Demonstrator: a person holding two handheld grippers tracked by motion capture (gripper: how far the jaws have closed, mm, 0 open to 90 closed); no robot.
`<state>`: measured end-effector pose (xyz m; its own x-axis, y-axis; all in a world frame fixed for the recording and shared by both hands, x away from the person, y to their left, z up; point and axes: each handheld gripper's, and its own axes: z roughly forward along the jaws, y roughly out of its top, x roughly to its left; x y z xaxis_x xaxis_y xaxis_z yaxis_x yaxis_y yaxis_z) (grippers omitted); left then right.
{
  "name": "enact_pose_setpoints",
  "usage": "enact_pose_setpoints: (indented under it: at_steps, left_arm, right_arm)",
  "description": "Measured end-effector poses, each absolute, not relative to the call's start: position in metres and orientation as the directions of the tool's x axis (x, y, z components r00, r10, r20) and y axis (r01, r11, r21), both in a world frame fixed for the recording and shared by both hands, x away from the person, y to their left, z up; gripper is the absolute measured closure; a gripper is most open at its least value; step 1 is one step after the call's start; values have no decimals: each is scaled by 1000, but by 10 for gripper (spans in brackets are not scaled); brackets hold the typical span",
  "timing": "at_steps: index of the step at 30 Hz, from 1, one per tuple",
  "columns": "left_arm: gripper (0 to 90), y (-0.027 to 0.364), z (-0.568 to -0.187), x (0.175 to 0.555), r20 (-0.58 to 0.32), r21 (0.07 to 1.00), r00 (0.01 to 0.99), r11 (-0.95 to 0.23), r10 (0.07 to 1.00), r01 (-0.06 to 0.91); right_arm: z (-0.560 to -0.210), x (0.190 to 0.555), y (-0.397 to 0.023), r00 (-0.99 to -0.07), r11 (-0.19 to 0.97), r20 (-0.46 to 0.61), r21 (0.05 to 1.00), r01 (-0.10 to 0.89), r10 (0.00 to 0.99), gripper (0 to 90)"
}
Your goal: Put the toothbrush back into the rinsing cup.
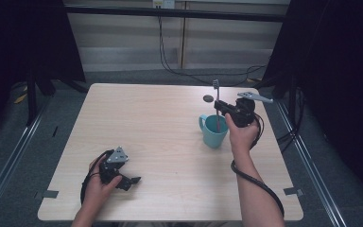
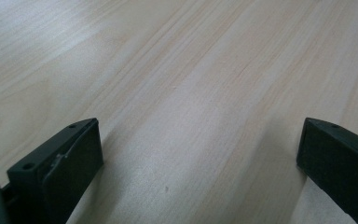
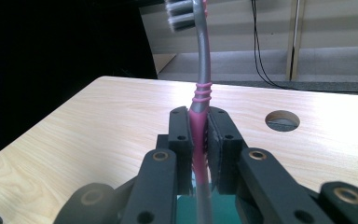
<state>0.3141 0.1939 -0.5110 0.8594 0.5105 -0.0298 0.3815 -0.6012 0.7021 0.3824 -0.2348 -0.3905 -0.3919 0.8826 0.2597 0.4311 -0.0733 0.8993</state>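
a pale wood-grain table stands on grey floor, with dark curtains to either side and a light panelled wall behind, where black cables hang down. a round hole is cut through the tabletop near its far edge, right of centre.

counted: one toothbrush, one cup, two grippers, two hands.

the right gripper is pinching the pink and grey toothbrush by its handle, jaws pressed tight against it on both sides, as the right gripper view shows. the toothbrush stands upright, bristles at the top, its lower end down inside the teal cup, which sits toward the table's right edge, handle turned to the left. the right hand holds that gripper just behind the cup.

the left gripper rests near the front left corner in the left hand, its jaws spread wide over bare wood.

the brush's lower tip is hidden inside the cup, and the bristle head is cut off by the top edge of the right gripper view.
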Motion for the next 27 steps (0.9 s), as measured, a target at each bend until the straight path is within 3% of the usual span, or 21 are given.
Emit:
enact_pose_setpoints:
  at_steps: [27]
  left_arm:
    - [0,194,-511,314,-30,702,859,-602,510,382]
  right_arm:
    - [-416,382,-242,-378,-96,282,892,442,882,813]
